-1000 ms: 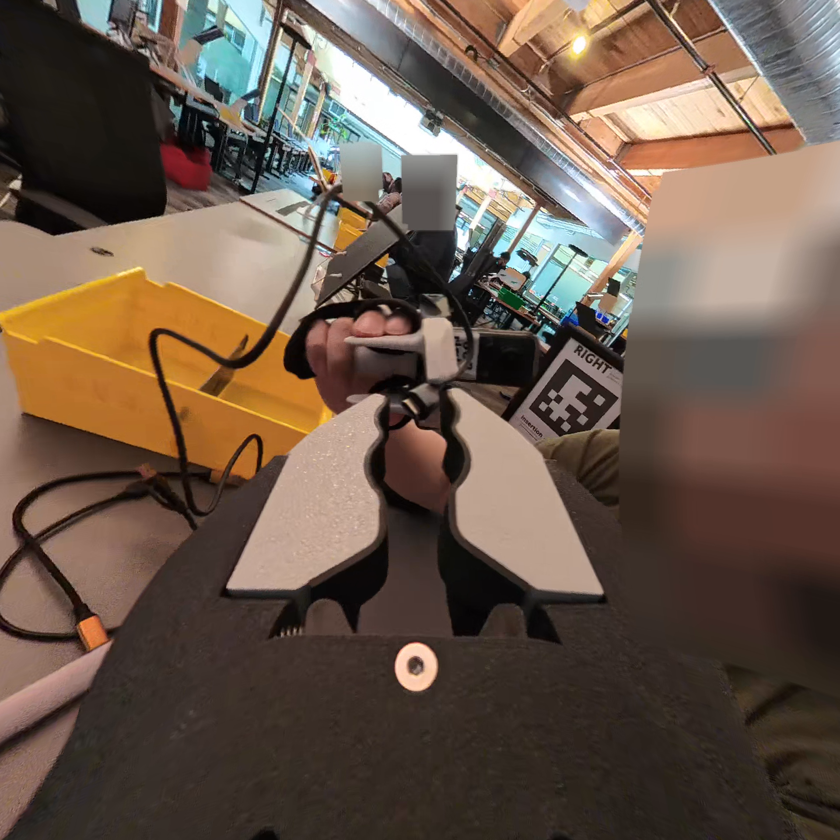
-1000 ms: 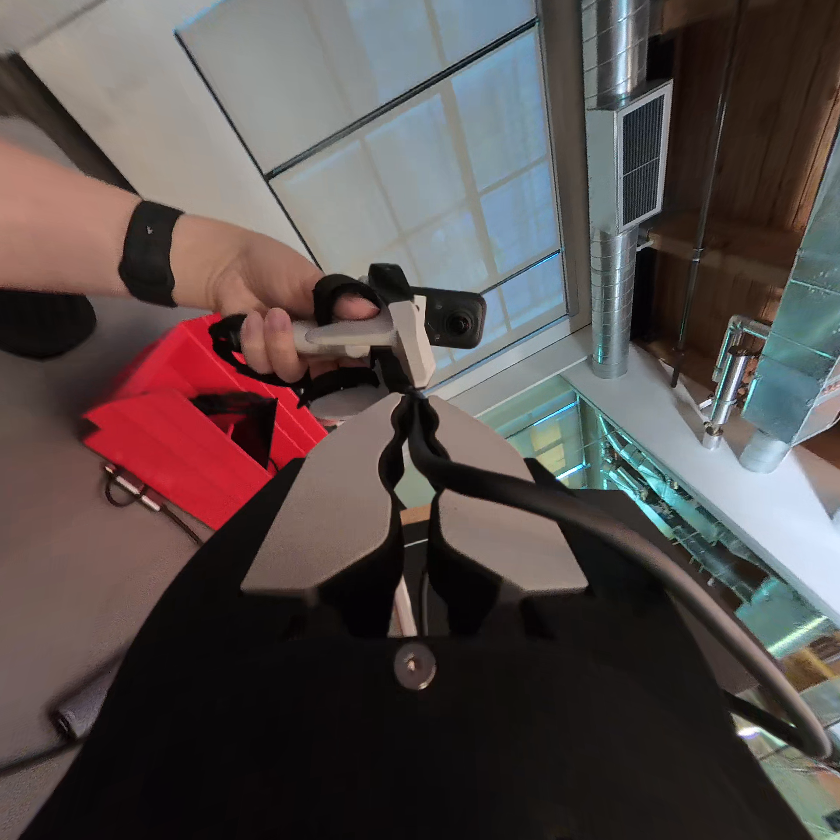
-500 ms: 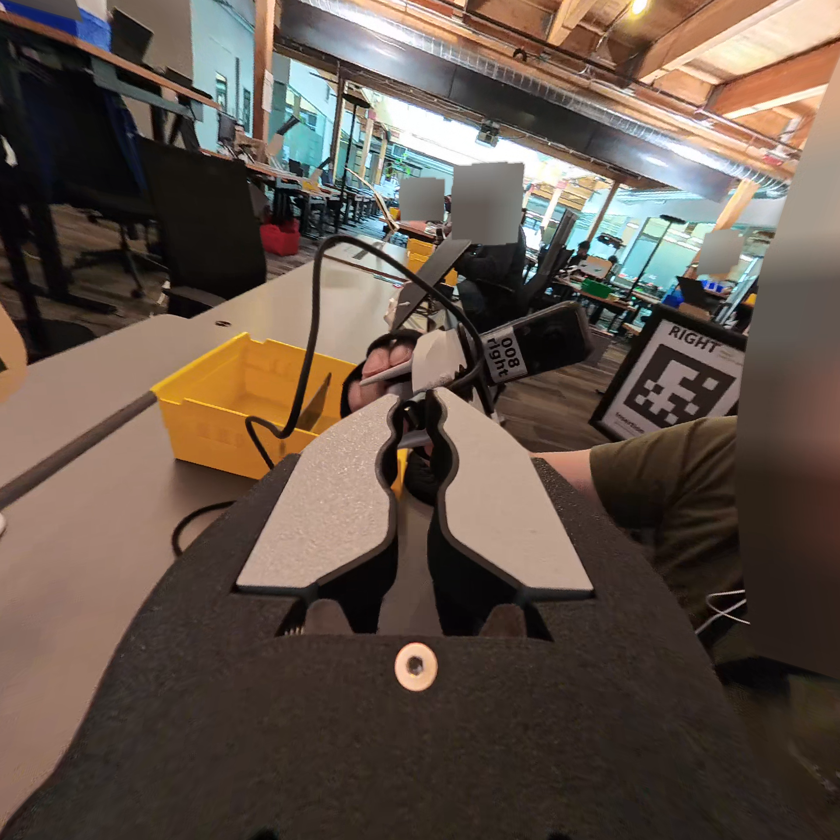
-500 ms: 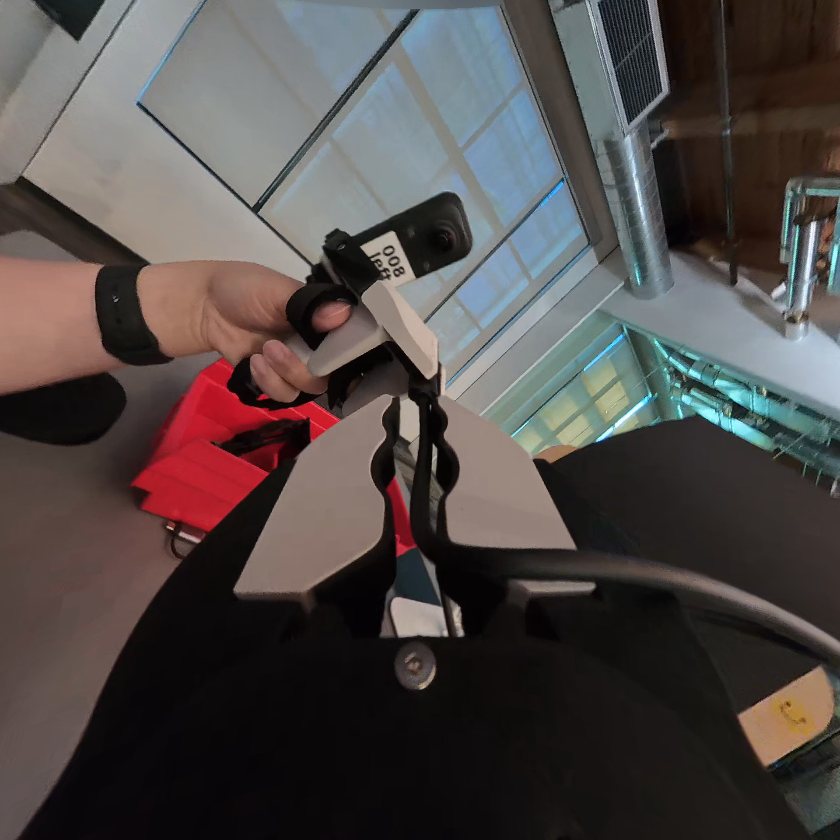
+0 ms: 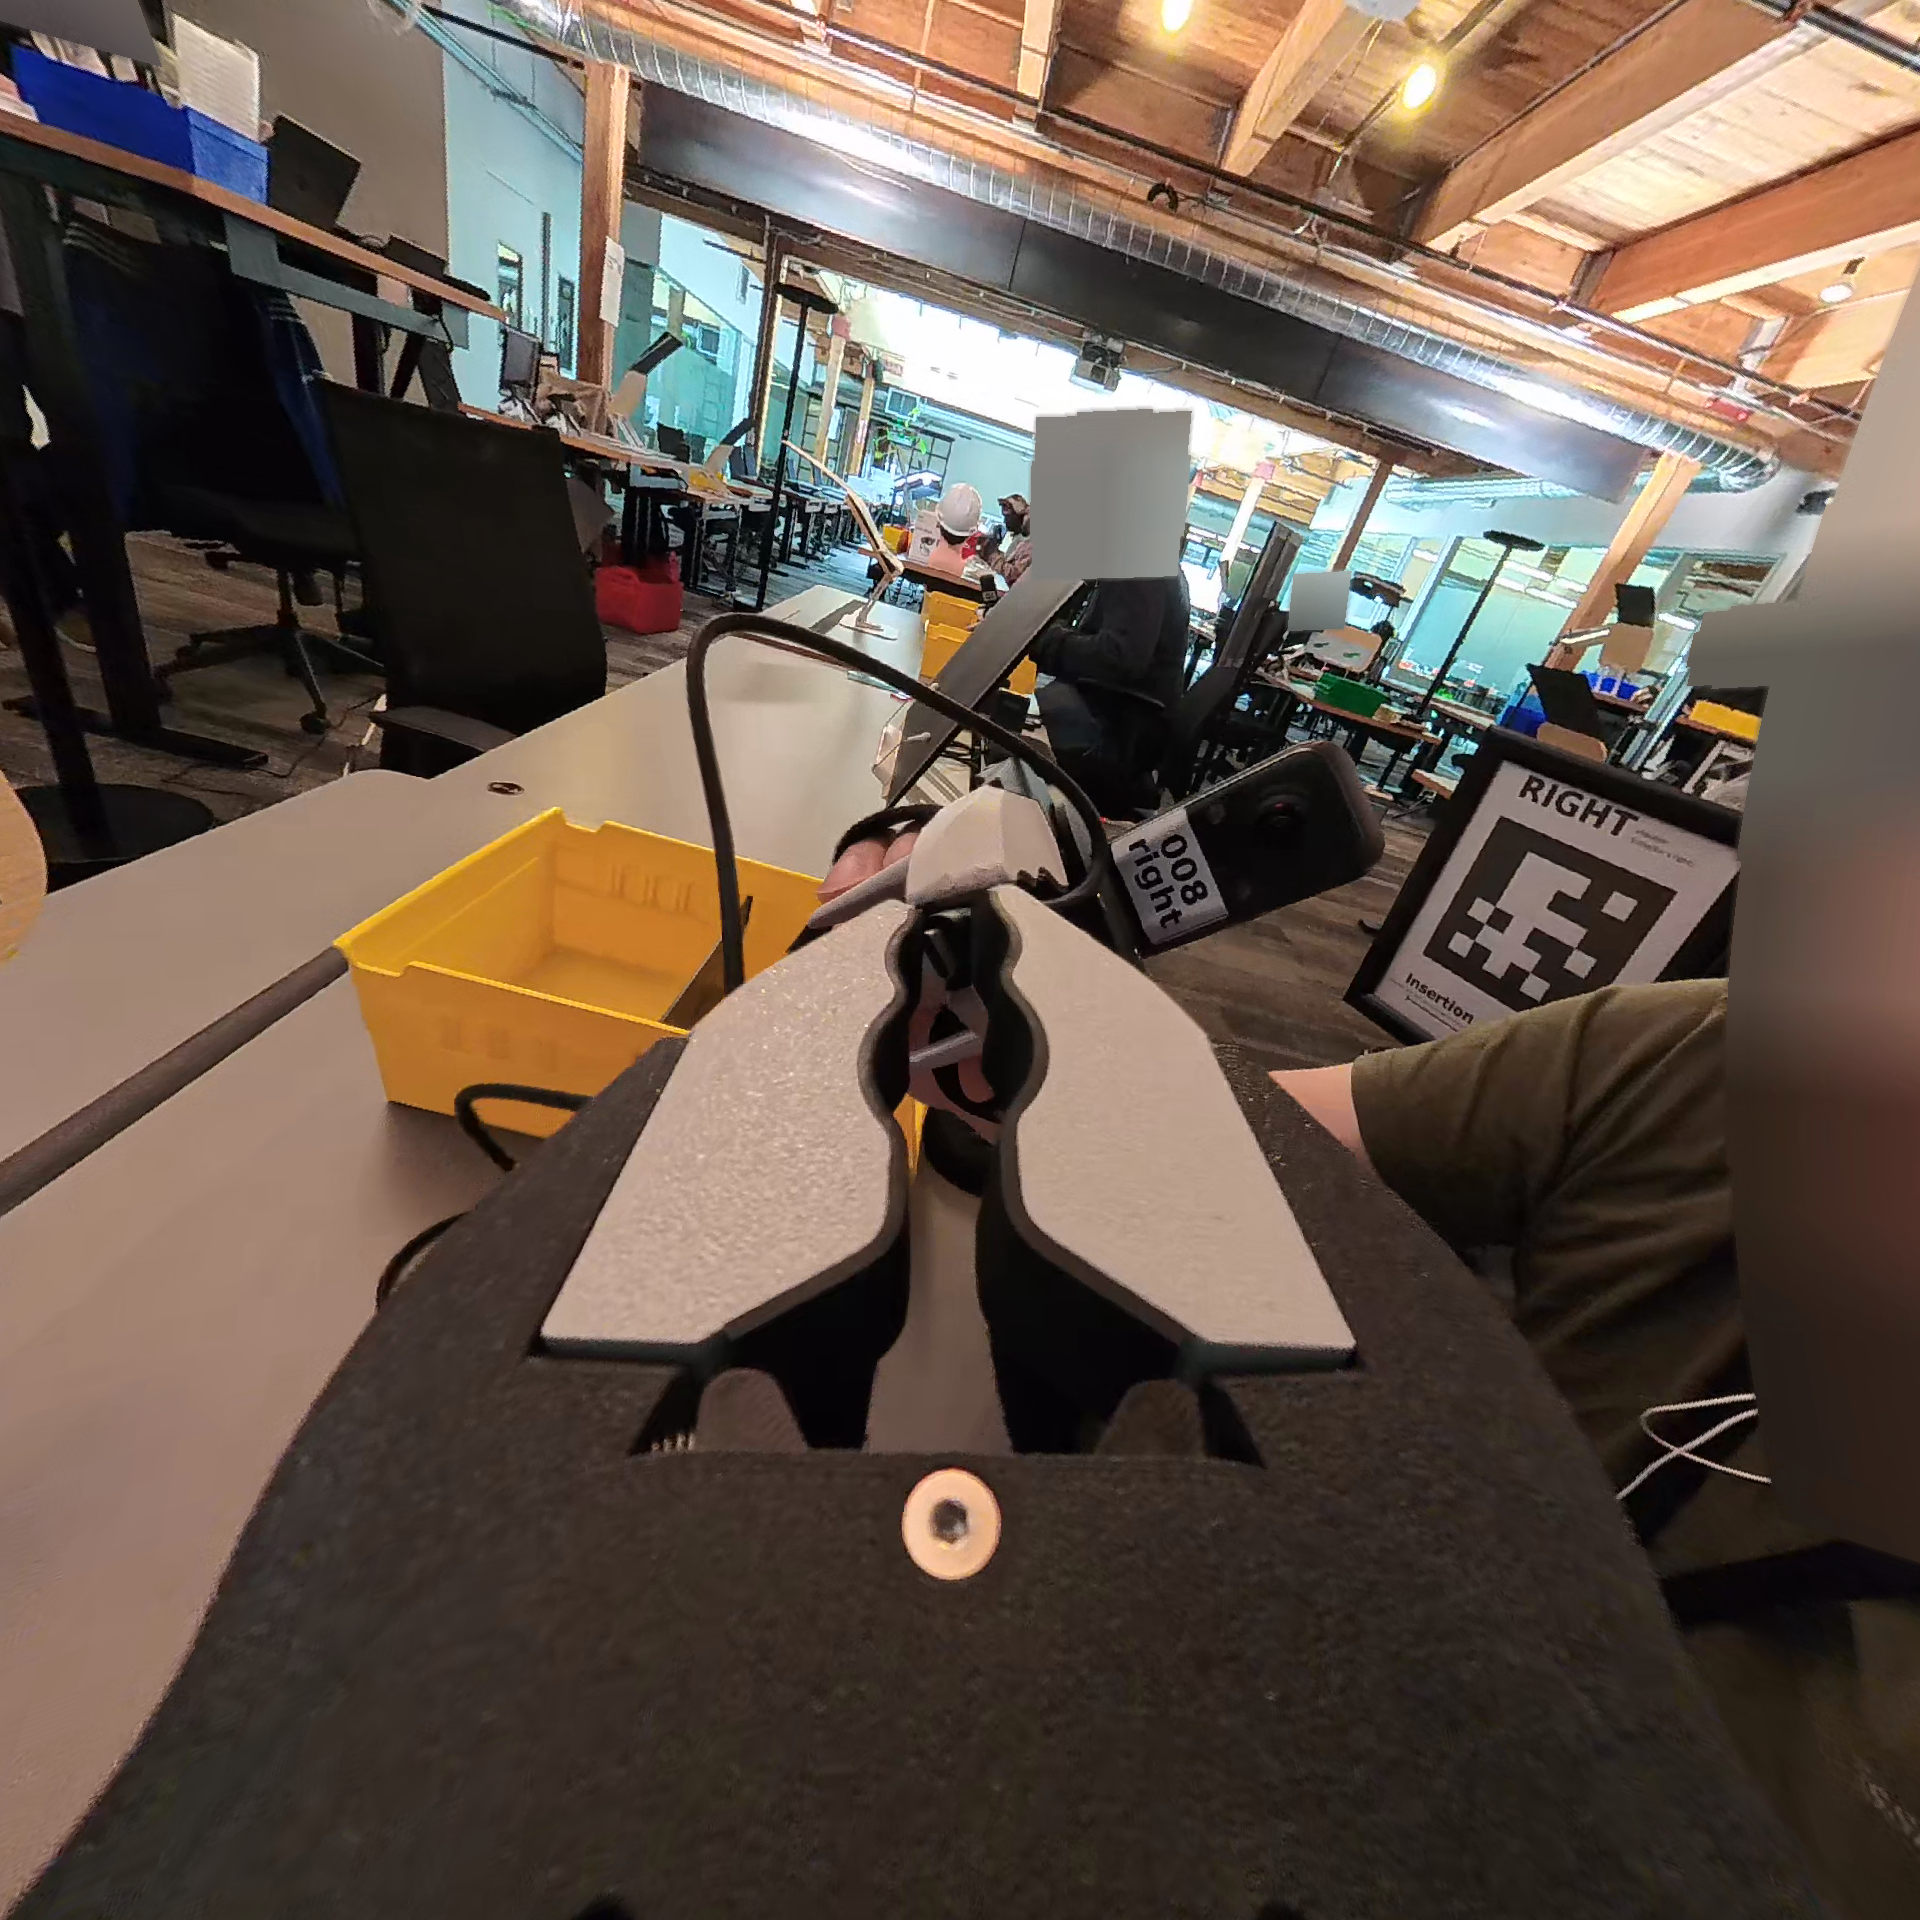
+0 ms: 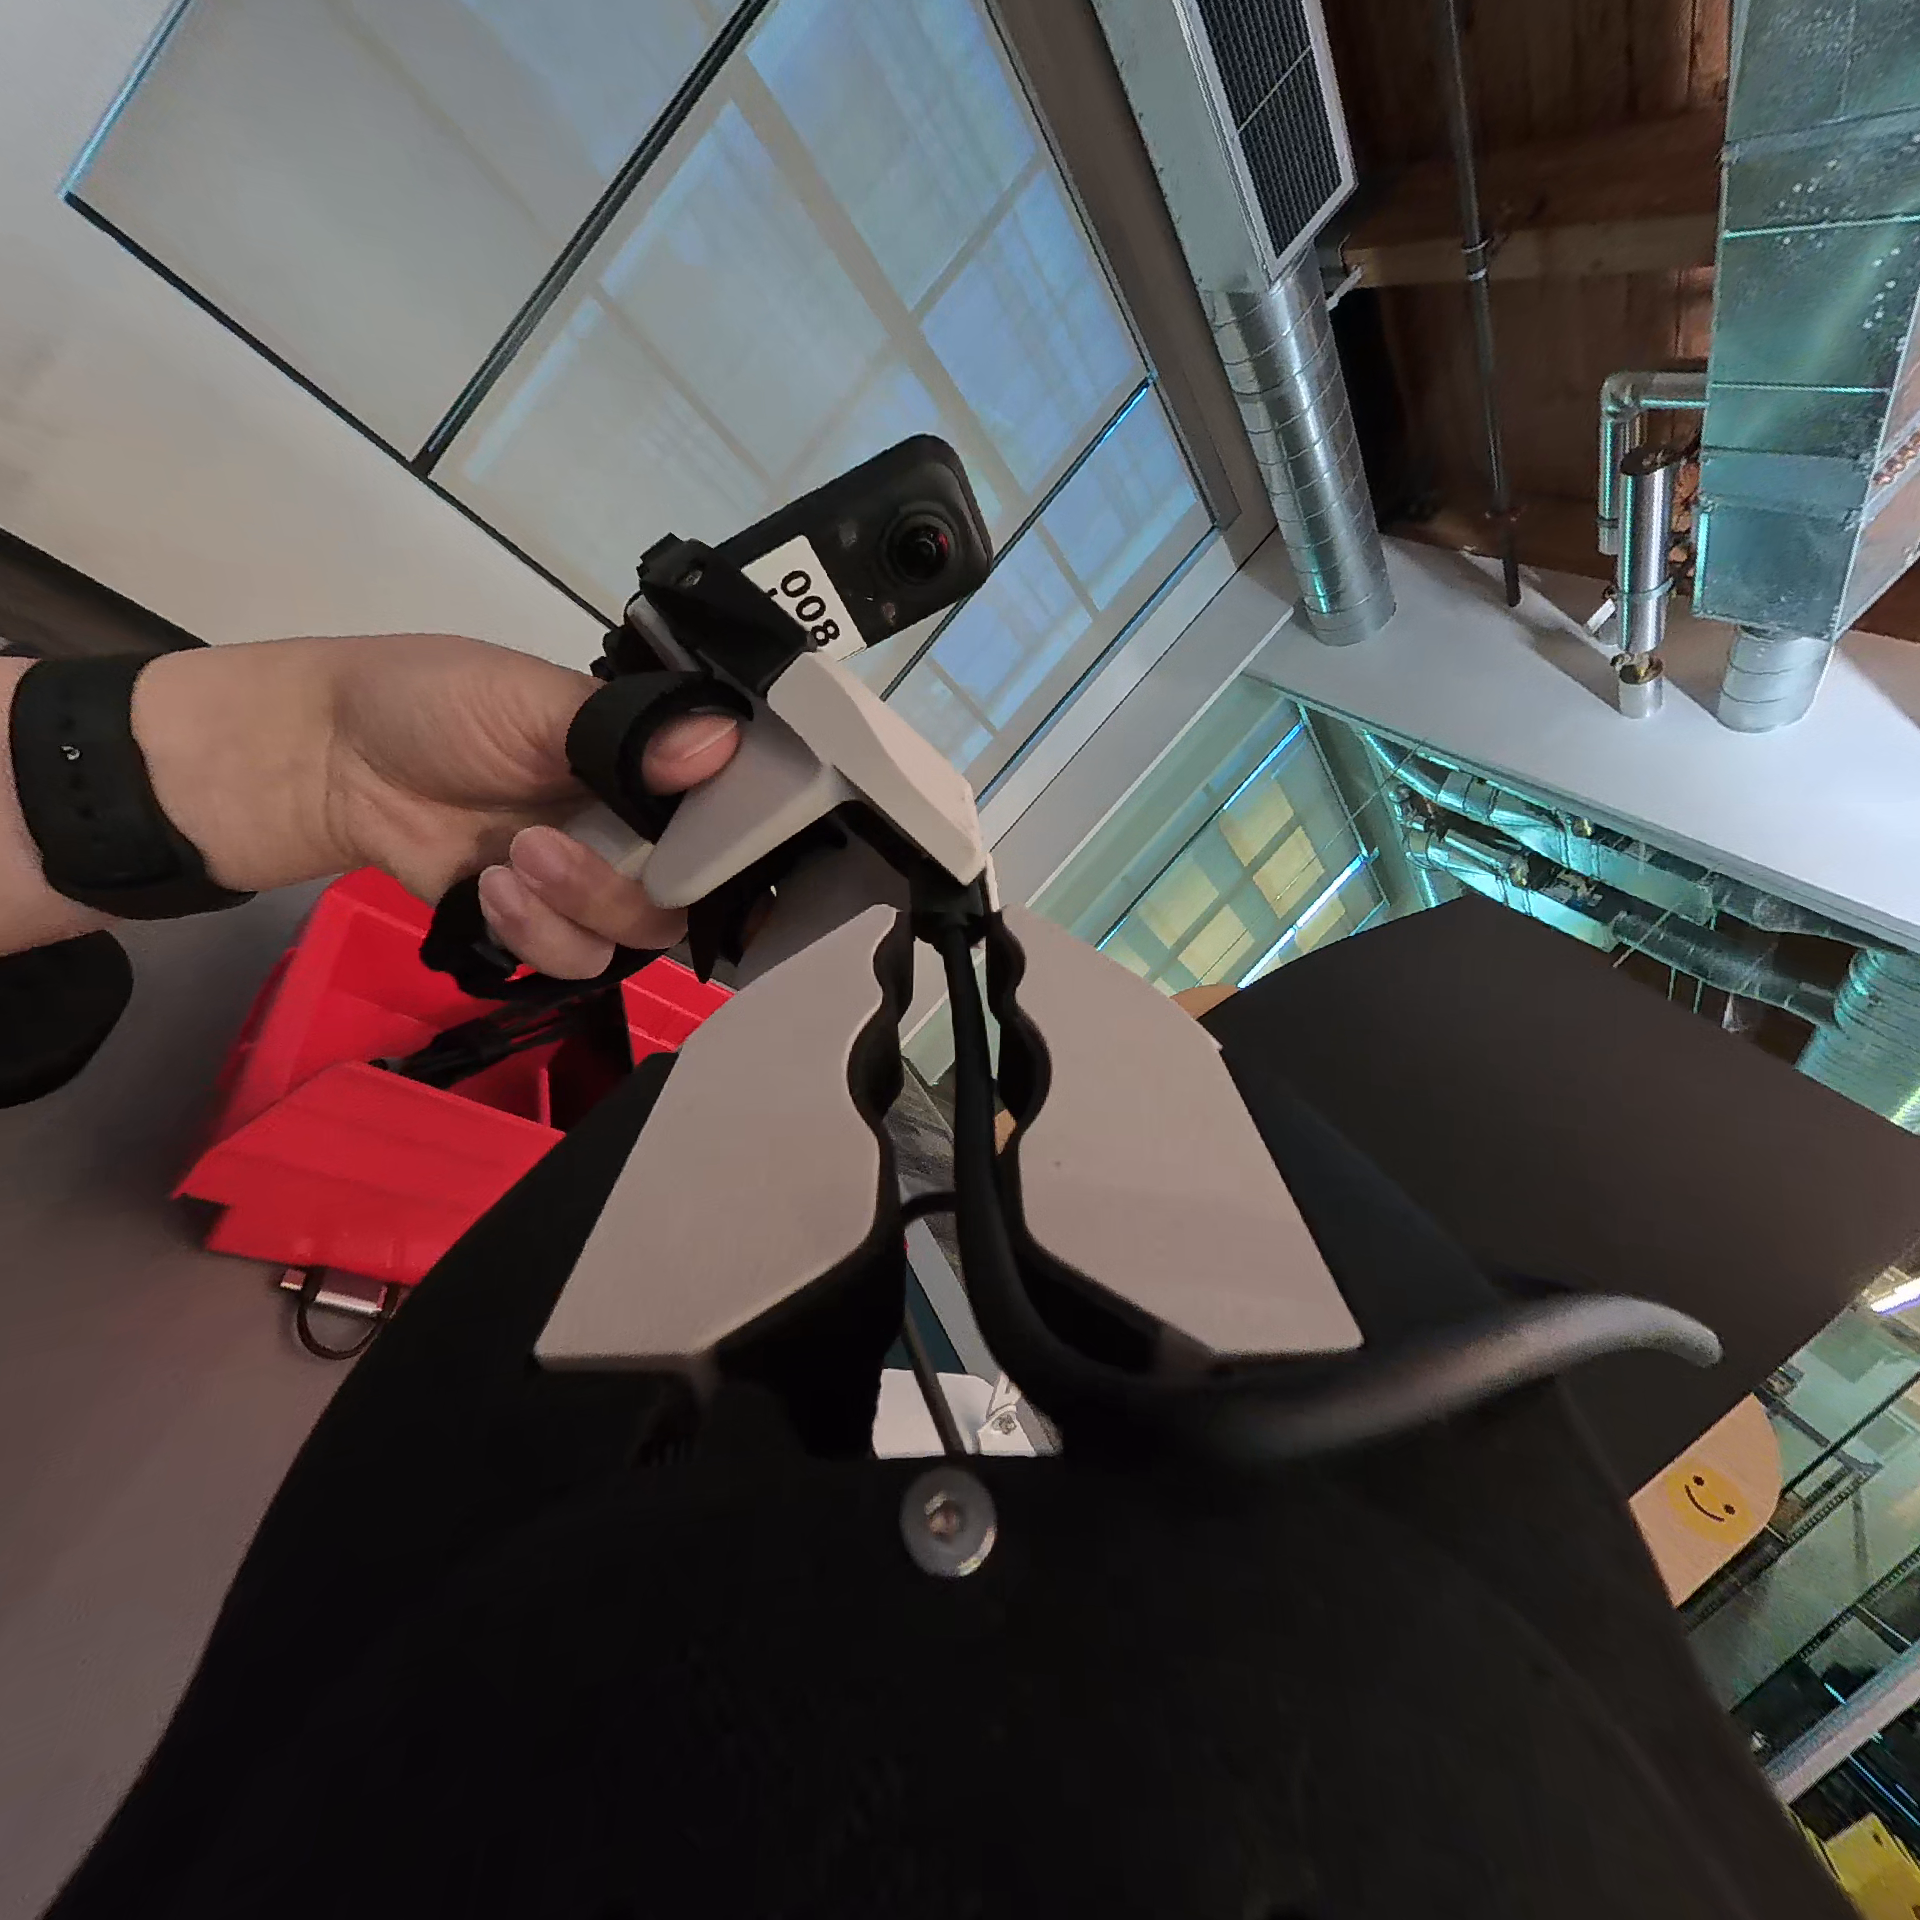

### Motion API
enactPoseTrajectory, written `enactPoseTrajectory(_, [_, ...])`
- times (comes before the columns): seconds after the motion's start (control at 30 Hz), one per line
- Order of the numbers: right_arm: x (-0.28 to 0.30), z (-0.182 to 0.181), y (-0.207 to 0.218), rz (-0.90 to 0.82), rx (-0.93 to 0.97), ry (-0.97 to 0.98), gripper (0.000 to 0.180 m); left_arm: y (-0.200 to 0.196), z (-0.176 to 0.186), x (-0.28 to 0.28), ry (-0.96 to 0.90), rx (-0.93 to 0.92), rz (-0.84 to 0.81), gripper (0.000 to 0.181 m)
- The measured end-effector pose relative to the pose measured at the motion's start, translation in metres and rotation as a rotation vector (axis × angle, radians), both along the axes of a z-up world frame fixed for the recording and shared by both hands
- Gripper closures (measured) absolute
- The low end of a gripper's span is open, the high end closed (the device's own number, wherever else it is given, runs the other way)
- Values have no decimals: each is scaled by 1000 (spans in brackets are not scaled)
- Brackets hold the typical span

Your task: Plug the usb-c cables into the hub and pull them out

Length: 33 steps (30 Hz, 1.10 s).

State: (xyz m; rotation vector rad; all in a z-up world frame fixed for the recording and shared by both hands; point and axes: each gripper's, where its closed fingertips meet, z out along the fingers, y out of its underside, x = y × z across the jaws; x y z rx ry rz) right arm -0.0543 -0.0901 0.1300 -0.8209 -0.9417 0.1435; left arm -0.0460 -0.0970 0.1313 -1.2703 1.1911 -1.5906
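My left gripper (image 5: 951, 914) and my right gripper (image 6: 940, 920) meet tip to tip in the air above the grey table (image 5: 208, 1299). The right gripper is shut on a black usb-c cable (image 6: 971, 1039) just behind its plug. The cable runs back between its fingers and off to the right. In the left wrist view the cable (image 5: 707, 748) loops up from the right gripper (image 5: 966, 842) and drops toward the yellow bin. The left gripper is shut on a small dark thing at its tips, which seems to be the hub; it is mostly hidden. A hand (image 6: 416, 748) holds the left gripper (image 6: 966, 873).
A yellow bin (image 5: 457, 997) stands on the table behind the left gripper. A red bin (image 6: 343, 1143) lies below the hand, with a small silver connector (image 6: 338, 1304) beside it. A framed marker sign (image 5: 1527, 914) stands at the right. An olive sleeve (image 5: 1538, 1122) is close by. The grippers are tip to tip, or close to it.
Both grippers have swung and tilted together, tips still touching. The left view now looks higher across the room. The cable stays in the right gripper.
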Motion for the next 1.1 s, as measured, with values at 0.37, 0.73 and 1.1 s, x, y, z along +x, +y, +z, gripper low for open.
enactPoseTrajectory(0.37, [0,2,-1,19,-31,44,165,-1,1,1,-10,12,4,172])
enactPoseTrajectory(0.73, [3,0,-3,-3,-21,-16,166,7,3,-5,-26,45,71,168])
enactPoseTrajectory(1.1, [3,1,-7,-3,46,-56,166,-7,-5,-3,15,-76,-85,172])
